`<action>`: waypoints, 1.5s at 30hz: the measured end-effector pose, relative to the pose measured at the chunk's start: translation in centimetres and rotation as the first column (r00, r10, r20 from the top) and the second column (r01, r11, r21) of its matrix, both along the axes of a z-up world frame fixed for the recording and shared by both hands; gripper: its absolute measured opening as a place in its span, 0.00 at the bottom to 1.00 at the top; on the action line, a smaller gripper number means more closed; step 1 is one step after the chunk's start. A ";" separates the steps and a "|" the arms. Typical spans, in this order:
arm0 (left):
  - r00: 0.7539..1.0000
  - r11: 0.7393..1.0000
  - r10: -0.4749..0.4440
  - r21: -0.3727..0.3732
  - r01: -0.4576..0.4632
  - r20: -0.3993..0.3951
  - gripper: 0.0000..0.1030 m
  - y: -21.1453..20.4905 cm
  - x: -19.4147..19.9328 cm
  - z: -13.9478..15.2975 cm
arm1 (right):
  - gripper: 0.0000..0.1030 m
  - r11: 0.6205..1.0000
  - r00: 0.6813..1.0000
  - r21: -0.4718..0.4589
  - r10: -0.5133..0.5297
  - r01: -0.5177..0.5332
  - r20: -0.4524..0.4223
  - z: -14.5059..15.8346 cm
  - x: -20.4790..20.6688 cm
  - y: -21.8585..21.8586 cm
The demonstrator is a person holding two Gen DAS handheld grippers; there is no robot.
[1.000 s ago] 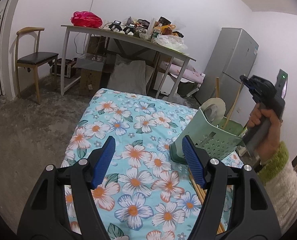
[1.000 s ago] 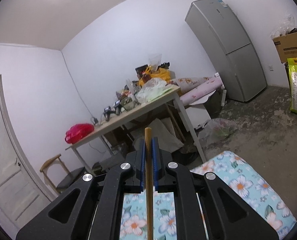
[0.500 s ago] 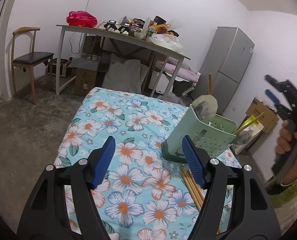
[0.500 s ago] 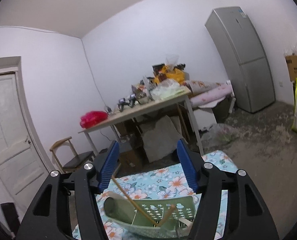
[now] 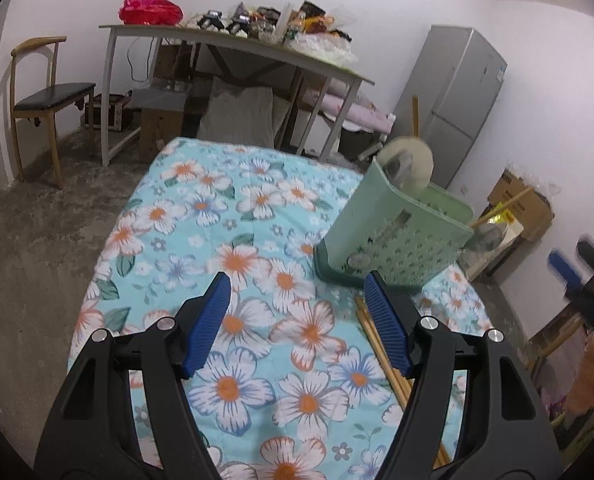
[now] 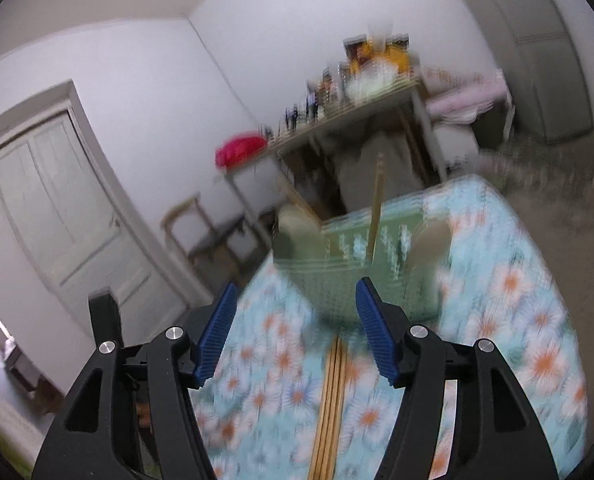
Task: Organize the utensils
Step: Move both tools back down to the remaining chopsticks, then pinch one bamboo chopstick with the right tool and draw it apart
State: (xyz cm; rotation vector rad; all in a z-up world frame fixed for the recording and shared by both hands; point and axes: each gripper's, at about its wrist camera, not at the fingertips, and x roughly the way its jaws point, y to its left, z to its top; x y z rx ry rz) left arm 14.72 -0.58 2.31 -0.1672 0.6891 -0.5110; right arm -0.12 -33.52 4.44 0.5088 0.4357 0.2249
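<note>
Landmark: the green holder (image 5: 393,236), a perforated plastic utensil caddy standing on the floral cloth (image 5: 225,248) that covers the bench.

Left gripper (image 5: 297,322): jaws open, nothing between the blue pads. It hangs over the cloth, on the near side of the holder.

Right gripper (image 6: 295,332): jaws open and empty. It points at the holder from the opposite side. In the left wrist view it shows only as a blurred blue and black shape (image 5: 569,270) far to the right of the holder.

Task items:
- A bundle of chopsticks (image 6: 331,392) lies flat on the cloth, one end just short of the holder's base. In the right wrist view it runs below and between the open jaws, not touched by them. In the left wrist view the same bundle (image 5: 381,348) passes under the right-hand pad.
- One chopstick (image 5: 415,116) stands upright in the holder, rising above its rim. A second stick (image 5: 501,208) leans out over its far edge.
- A pale round piece (image 5: 407,162) sits at the holder's top corner; its kind cannot be told.

Behind the holder stands a grey fridge (image 5: 461,96). The small label on its door is too small to read. No other writing is legible; the right wrist view is motion-blurred.
</note>
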 end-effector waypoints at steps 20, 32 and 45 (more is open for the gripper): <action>0.985 0.996 -0.048 0.071 0.060 -0.164 0.64 -2.4 -2.4 -5.4 | 0.22 0.967 0.869 0.247 0.168 -0.055 -0.465 -15.7 3.9 2.1; 0.982 0.994 -0.064 0.073 0.078 -0.177 0.63 -2.9 -2.6 -5.6 | 0.10 0.966 0.866 0.255 0.161 -0.040 -0.473 -16.0 5.1 2.7; 0.983 0.995 -0.054 0.071 0.068 -0.176 0.63 -2.5 -2.6 -5.4 | 0.07 0.967 0.866 0.249 0.162 -0.046 -0.472 -15.9 5.3 3.1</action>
